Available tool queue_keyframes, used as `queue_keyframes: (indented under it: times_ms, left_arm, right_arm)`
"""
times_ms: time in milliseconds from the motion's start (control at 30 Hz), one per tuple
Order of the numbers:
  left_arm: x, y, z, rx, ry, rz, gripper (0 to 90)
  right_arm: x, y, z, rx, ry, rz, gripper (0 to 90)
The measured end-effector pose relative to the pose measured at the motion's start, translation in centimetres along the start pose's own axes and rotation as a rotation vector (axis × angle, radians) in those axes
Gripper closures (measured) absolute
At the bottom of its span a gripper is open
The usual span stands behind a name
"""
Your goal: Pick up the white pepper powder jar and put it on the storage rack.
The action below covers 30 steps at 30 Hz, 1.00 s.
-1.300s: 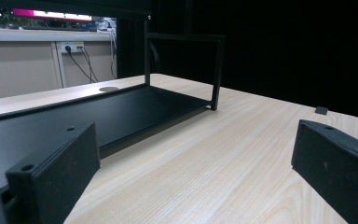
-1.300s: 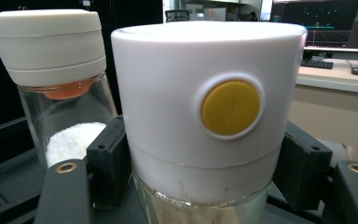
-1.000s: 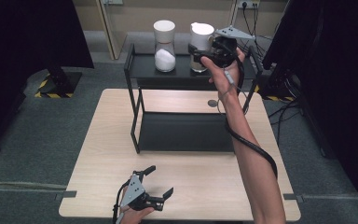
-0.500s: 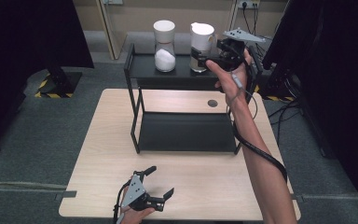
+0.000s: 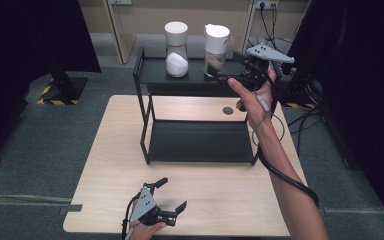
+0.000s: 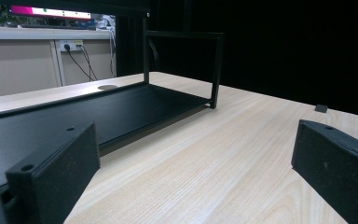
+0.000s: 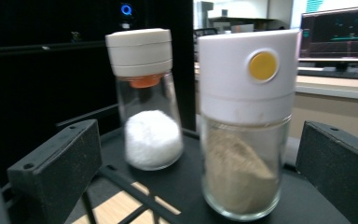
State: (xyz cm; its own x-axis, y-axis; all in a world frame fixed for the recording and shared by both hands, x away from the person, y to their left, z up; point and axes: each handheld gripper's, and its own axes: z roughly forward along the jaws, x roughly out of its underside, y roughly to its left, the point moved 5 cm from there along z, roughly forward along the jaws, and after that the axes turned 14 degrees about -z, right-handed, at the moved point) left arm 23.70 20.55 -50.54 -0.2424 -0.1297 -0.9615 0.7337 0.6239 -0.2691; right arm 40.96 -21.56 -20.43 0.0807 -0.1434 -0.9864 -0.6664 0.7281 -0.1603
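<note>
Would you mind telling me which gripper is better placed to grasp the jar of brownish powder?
The right gripper: it is open at the shelf beside the brown jar. The left gripper rests open near the table's front edge.

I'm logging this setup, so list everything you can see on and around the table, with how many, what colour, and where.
Glass jar of white powder: one, clear with white lid and orange collar, top shelf of rack, left of the other jar.
Glass jar of tan powder: one, clear with white cap and yellow button, top shelf, between the right gripper's open jaws, untouched.
Two-tier rack: one, black metal, far half of the table.
Table: one, light wood, with a round dark grommet behind the rack.
Hazard-striped base: one, yellow and black, floor at left.
Right gripper: one, black with grey plate, raised at the top shelf.
Left gripper: one, black, open, at the near table edge.
</note>
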Motion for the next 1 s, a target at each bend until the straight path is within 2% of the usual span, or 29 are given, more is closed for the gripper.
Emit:
queue_keyframes:
  times_ms: [467, 867, 1000]
  left_arm:
    - [0.0, 0.0, 0.0, -0.004, 0.002, -0.001, 0.0]
    - [0.0, 0.1, 0.0, -0.007, 0.001, -0.005, 0.0]
    - [0.0, 0.1, 0.1, -0.007, 0.0, -0.01, 0.0]
  right_arm:
    - [3.2, 1.0, -3.5, -0.029, -0.037, -0.011, 0.4]
    - [7.0, 2.0, -6.0, -0.05, -0.025, -0.033, 0.4]
    - [8.3, 2.3, -6.5, -0.067, -0.029, -0.019, 0.4]
